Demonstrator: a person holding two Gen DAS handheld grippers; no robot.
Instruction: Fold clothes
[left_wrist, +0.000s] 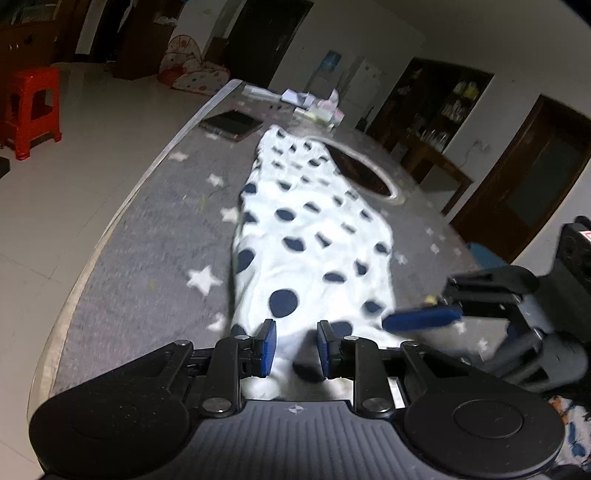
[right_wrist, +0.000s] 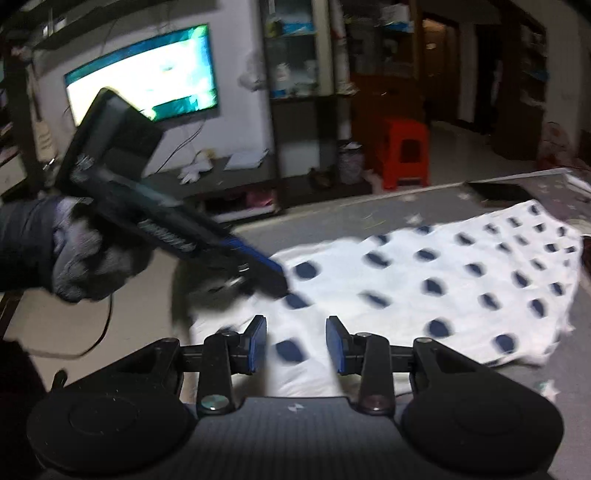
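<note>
Left gripper (left_wrist: 294, 347): blue pads apart with a narrow gap, near end of the white polka-dot garment (left_wrist: 310, 236) bunched between them; blur and bloom hide whether the pads actually press the cloth, so I cannot tell if it is clamped. Right gripper (right_wrist: 296, 345): pads wider apart, garment lying below the gap, cloth looks flat there; a pinch cannot be confirmed either. Both tools sit at the garment's near end, side by side, right gripper just right of the left one in the left wrist view. A gloved hand (right_wrist: 79, 254) holds the left tool. Garment runs lengthwise away from the grippers over the grey star-print table cover (left_wrist: 155, 229), far end overlapping a round dark opening (left_wrist: 364, 171). Dark flat book-like item (left_wrist: 232, 124) near the far left edge. Red stool (left_wrist: 31, 110) on the floor beyond.
</note>
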